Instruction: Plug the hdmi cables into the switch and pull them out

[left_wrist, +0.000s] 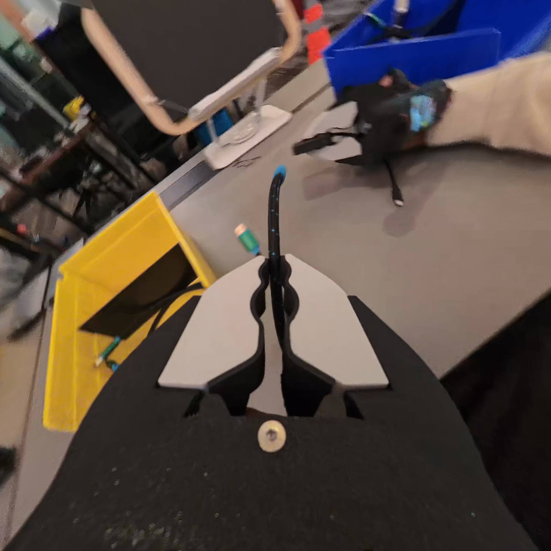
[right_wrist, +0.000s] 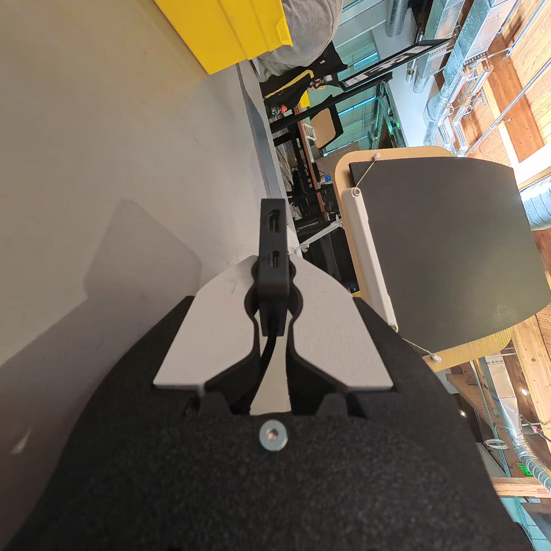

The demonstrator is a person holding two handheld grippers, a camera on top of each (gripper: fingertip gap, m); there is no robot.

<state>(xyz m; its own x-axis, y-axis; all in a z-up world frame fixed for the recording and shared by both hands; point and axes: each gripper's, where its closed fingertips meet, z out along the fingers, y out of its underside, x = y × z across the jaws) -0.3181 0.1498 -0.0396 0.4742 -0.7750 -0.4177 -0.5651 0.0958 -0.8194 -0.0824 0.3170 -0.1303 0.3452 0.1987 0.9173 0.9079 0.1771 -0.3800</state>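
— Between the left gripper's [left_wrist: 275, 262] jaws, what is sitting?
— A black braided HDMI cable [left_wrist: 275, 226] with blue flecks; the jaws are clamping on it, and its blue-collared end [left_wrist: 280, 172] is arching up and forward past the fingertips, above the grey desk [left_wrist: 402, 268].
— And the green plug [left_wrist: 247, 240]?
— It is lying on the desk, just left of that cable, near the yellow bin [left_wrist: 119, 283].
— Is the right gripper [right_wrist: 273, 265] holding anything?
— It is pinching the black switch [right_wrist: 272, 247] edge-on; the ports are facing the camera, empty, and the switch's own lead [right_wrist: 267, 343] is trailing back between the fingers.
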